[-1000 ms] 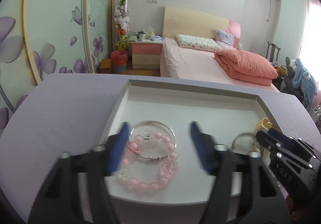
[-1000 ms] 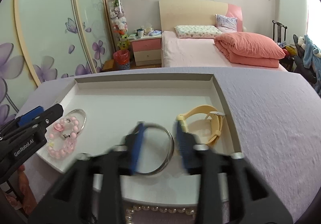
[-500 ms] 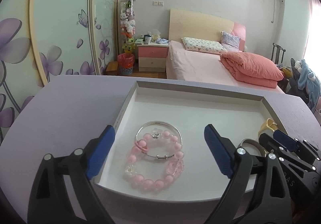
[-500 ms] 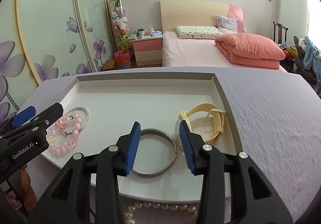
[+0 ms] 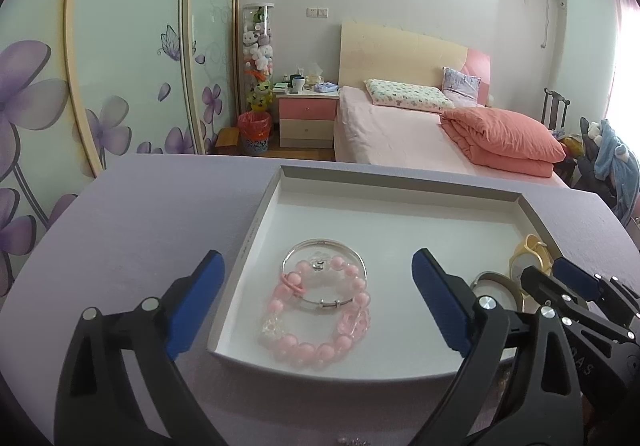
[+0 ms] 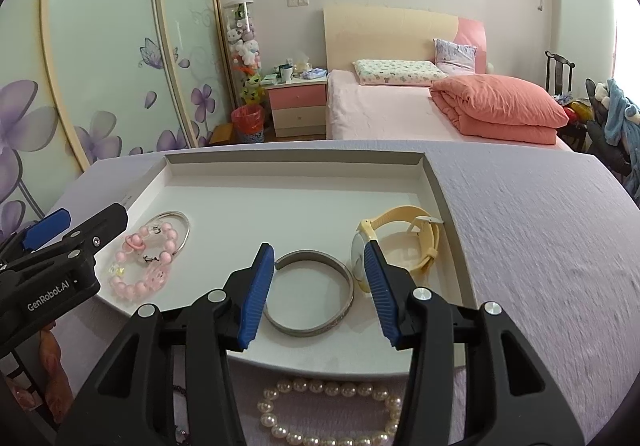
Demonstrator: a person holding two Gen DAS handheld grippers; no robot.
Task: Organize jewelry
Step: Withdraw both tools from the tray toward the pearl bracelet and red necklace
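Observation:
A white tray [image 5: 400, 198] [image 6: 280, 182] lies on the purple table. In it, at the left, a pink bead bracelet [image 5: 316, 330] [image 6: 138, 274] lies tangled with a thin silver bangle [image 5: 324, 272] [image 6: 176, 226]. A grey metal bangle [image 6: 310, 294] [image 5: 496, 290] and a yellow watch [image 6: 404, 242] [image 5: 528, 258] lie at the right. A pearl bracelet [image 6: 332, 414] lies on the table in front of the tray. My left gripper [image 5: 318, 306] is open and empty above the pink bracelet. My right gripper [image 6: 320, 290] is open and empty above the grey bangle.
The tray's raised walls [image 6: 440, 190] ring the jewelry. The purple tablecloth [image 6: 540, 246] stretches to the right and to the left [image 5: 120, 230]. Beyond the table are a bed [image 5: 420, 130], a nightstand [image 5: 306, 118] and flowered wardrobe doors [image 5: 100, 66].
Both grippers have opened wider and drawn back a little from the tray. The left jaws spread far apart; the right jaws opened around the grey bangle. The jewelry has not moved.

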